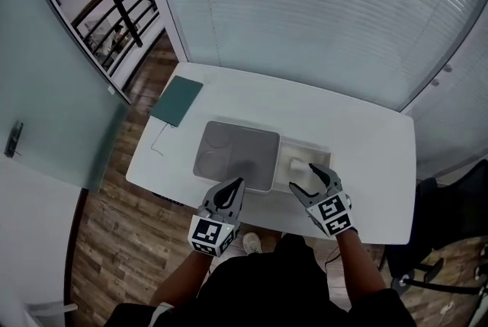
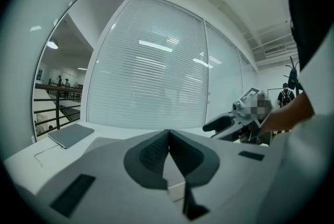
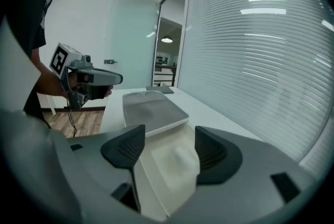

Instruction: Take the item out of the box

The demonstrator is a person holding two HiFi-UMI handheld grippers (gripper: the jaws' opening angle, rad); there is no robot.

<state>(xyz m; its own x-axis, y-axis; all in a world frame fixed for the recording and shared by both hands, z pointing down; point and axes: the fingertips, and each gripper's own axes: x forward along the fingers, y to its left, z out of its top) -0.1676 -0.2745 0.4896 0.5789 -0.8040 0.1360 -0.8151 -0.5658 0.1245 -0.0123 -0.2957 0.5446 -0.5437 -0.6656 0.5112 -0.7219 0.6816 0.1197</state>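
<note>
Over the uncovered right end of the box (image 1: 323, 155), holding the right tool (image 1: 314, 182) with jaws spread wide and gripping nothing. Lying inside the box, on its pale floor: the small white item (image 1: 296, 163), showing between those spread jaws in the right gripper view and being touched by neither. Covering the left part of the box and reaching out past its left side: a flat gray lid (image 1: 236, 154). At the box's front left, by the near edge of that lid, holding the left tool (image 1: 235, 185) with jaws pressed together on nothing; not telling whether its tips are touching the lid. Well to the far left of the box, lying flat on the white surface (image 1: 370, 165): a dark green notebook (image 1: 177, 100).
</note>
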